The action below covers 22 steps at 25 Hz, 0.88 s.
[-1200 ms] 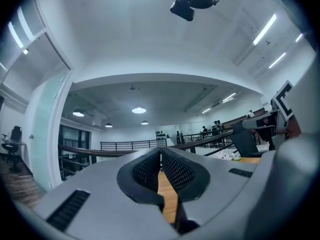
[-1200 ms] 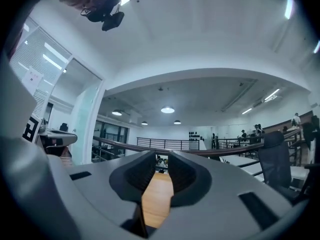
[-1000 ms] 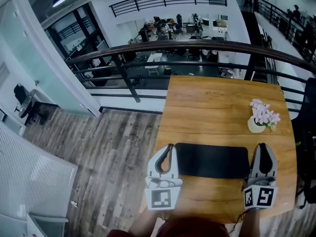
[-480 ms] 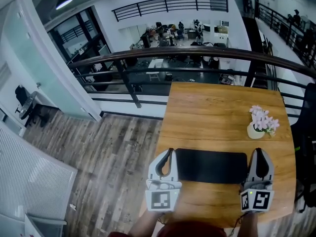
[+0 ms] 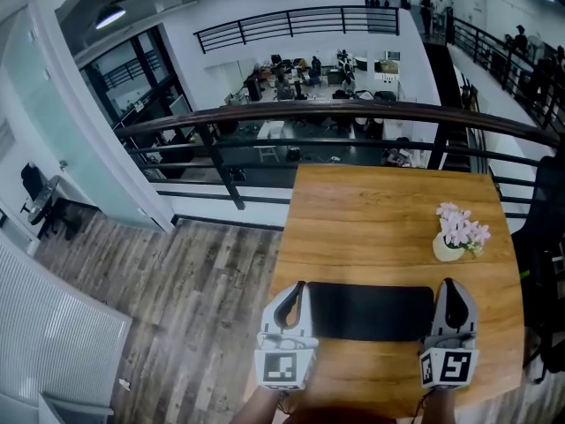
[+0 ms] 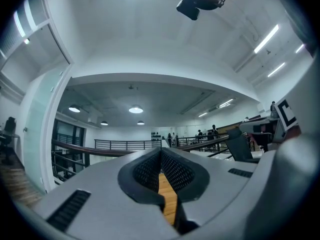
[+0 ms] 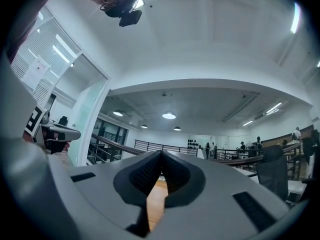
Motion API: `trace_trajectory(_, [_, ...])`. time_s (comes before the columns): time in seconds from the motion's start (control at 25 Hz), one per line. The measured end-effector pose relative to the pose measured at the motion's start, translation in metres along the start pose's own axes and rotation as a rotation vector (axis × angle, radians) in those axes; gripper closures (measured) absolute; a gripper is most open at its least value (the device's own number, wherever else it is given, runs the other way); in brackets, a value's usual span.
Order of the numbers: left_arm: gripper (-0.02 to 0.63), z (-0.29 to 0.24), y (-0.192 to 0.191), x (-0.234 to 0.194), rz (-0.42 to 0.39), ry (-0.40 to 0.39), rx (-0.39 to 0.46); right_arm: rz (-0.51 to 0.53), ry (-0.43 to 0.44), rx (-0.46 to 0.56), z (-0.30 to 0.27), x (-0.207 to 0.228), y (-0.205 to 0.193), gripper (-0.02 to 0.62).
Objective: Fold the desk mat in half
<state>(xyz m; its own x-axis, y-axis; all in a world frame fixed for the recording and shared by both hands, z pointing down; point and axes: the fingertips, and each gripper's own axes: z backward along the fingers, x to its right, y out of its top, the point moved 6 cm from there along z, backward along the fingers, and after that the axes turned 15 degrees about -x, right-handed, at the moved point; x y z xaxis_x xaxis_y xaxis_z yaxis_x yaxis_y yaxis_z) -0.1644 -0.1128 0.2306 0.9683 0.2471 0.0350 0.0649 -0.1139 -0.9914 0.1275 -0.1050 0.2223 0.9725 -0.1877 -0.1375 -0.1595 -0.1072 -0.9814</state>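
Observation:
A black desk mat [image 5: 371,311] lies flat near the front edge of the wooden table [image 5: 380,210]. My left gripper [image 5: 298,286] rests at the mat's left end, jaws shut, tips pointing away from me. My right gripper [image 5: 448,283] is at the mat's right end; its jaws have just been closing and now meet. In the left gripper view the fingertips [image 6: 161,151] touch, with only bare wood showing below them. The right gripper view shows its tips [image 7: 161,154] touching in the same way. No mat shows between either pair.
A small white pot of pink flowers [image 5: 455,235] stands on the table's right side, beyond the mat. A dark railing [image 5: 353,113] runs past the table's far edge, over a drop to a lower floor. A black chair [image 5: 543,237] stands at the right.
The right gripper's jaws have drawn together. Both grippers stay at the mat's ends, and the mat lies as before. The head view has shifted slightly.

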Motion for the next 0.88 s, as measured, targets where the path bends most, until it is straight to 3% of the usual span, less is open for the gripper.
trace_trajectory(0.88, [0.588, -0.0066, -0.0045, -0.0009, 0.000, -0.012, -0.030, 0.012, -0.005, -0.044, -0.0071, 0.0026, -0.0071, 0.586])
